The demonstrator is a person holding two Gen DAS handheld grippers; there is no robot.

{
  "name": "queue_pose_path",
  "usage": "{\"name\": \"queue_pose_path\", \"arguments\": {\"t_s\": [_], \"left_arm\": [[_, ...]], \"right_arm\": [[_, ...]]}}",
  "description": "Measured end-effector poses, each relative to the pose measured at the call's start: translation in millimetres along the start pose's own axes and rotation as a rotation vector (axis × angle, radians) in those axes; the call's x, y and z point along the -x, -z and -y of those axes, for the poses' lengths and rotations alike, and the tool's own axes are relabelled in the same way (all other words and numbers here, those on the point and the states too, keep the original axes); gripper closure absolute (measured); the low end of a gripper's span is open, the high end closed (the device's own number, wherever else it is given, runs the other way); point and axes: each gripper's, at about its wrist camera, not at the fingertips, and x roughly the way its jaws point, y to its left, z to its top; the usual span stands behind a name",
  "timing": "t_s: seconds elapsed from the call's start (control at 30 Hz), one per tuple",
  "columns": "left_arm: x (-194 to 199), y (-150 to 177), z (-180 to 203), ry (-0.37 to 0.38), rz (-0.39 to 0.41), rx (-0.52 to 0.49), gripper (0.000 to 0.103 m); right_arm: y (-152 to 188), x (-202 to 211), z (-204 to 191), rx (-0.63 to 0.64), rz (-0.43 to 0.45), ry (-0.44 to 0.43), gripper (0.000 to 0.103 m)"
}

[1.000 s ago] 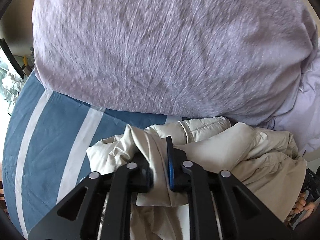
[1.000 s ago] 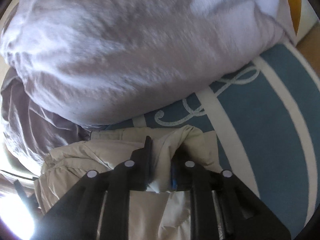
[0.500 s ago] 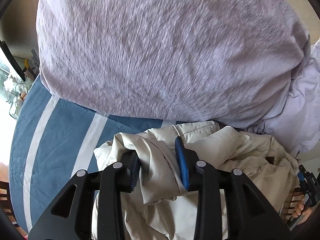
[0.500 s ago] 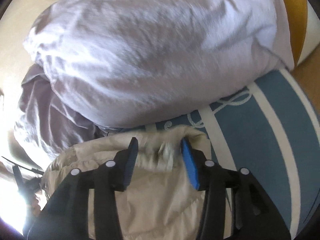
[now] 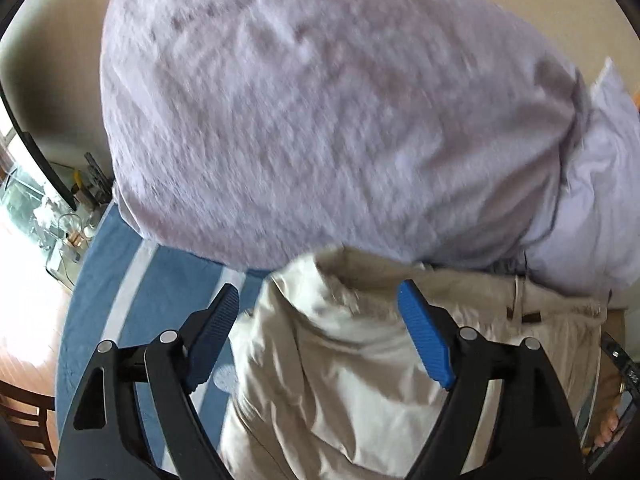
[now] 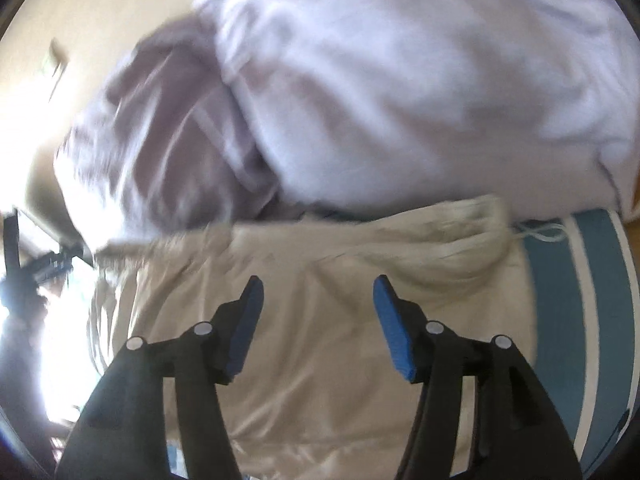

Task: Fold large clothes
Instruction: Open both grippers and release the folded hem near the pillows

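The beige jacket (image 5: 360, 360) lies bunched on a blue striped cover (image 5: 160, 288), filling the lower middle of both views. Its far edge butts against a big lilac bundle (image 5: 320, 120) that takes up the upper half of each frame. It looks laid down here so a fold can settle flat; what the cover lies on cannot be told.

The left gripper (image 5: 318, 324) points steeply down over the jacket's left part. Its jaws are wide and opening, the cloth showing between the blue pads (image 5: 424, 340) but not pressed by them. Its left finger hangs over the cover, its right one over the jacket.

The right gripper (image 6: 318, 312) also tips steeply down, above the jacket's smooth middle, in the lower centre of its blurred view. Its jaws are opening at about half width, with nothing pinched. The jacket's rolled edge (image 6: 460, 236) lies just beyond, toward the upper right.

With both grippers free of the cloth, a fold seems just released, and a new grasp likely comes next.
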Motion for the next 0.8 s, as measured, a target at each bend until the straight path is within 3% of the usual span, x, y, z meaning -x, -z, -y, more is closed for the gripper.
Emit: {"name": "queue_pose_path", "arguments": {"t_s": [0.13, 0.37, 0.47, 0.5, 0.6, 0.8], "left_arm": [[-6, 22, 15, 0.023, -0.023, -0.031, 0.021], [-20, 50, 46, 0.031, -0.043, -0.097, 0.021], [-23, 57, 56, 0.026, -0.037, -0.123, 0.021], [-24, 59, 59, 0.018, -0.029, -0.137, 0.021], [-24, 61, 67, -0.002, -0.005, -0.162, 0.021], [-28, 60, 69, -0.010, 0.008, -0.161, 0.021]], "right_arm": [[8, -29, -35, 0.077, -0.060, -0.002, 0.045], [16, -62, -55, 0.142, -0.113, 0.062, 0.046], [22, -77, -57, 0.164, -0.142, 0.101, 0.086], [23, -83, -58, 0.169, -0.154, 0.110, 0.093], [25, -88, -59, 0.191, -0.131, 0.133, 0.098], [6, -89, -57, 0.170, -0.063, 0.170, 0.100]]}}
